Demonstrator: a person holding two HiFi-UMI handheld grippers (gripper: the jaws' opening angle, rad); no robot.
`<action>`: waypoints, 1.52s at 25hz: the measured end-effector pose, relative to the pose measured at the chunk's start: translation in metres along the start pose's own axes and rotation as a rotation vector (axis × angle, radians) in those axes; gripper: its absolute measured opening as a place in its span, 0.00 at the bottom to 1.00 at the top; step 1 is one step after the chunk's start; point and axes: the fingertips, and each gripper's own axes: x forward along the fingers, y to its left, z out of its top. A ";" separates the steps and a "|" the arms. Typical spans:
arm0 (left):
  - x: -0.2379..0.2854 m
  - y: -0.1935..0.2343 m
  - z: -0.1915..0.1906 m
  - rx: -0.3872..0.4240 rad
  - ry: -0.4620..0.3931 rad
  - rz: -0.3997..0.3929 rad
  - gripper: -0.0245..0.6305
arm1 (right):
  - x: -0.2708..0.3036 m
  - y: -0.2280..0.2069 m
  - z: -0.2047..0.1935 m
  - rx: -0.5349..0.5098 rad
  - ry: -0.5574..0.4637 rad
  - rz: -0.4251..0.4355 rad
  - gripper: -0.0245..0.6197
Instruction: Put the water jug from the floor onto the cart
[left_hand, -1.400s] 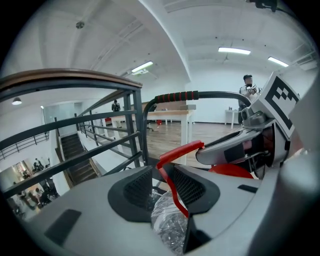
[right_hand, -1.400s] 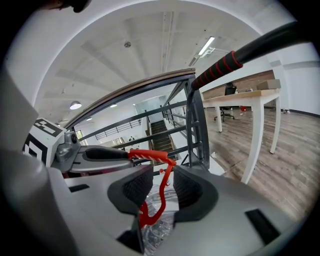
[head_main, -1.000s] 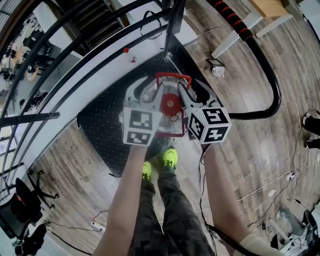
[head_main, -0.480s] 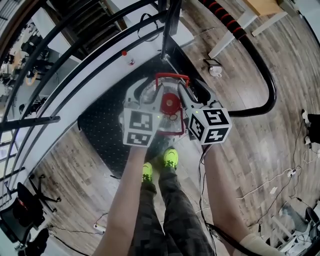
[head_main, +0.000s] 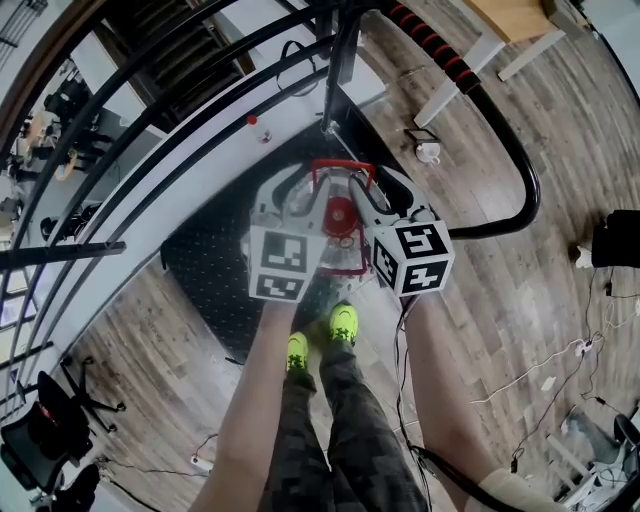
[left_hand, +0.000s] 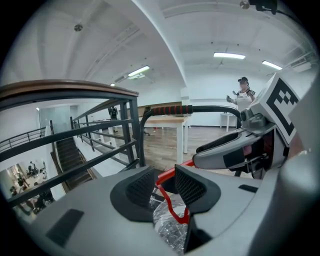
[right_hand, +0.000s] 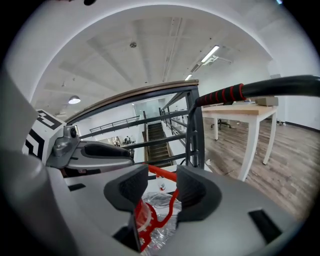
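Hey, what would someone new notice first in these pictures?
A clear water jug with a red handle stands on the black cart at centre. The left gripper and right gripper hang over it, jaws apart with that handle between them; the right one's jaws have just been opening. Below, neon yellow shoes stand out on the wood floor.

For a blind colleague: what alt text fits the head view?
The left gripper and right gripper flank a clear water jug with red cap and handle, over the cart's black deck. The right gripper's jaws have just been opening, the handle between them. Below: the person's forearms, neon shoes.
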 end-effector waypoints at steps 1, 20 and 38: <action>-0.001 0.000 0.002 0.003 0.000 -0.003 0.23 | -0.001 0.002 0.002 0.000 -0.003 0.007 0.31; -0.042 -0.024 0.068 0.013 -0.160 -0.038 0.06 | -0.043 0.057 0.067 -0.089 -0.167 0.101 0.10; -0.059 -0.040 0.088 -0.009 -0.164 -0.014 0.06 | -0.075 0.062 0.078 -0.035 -0.196 0.099 0.08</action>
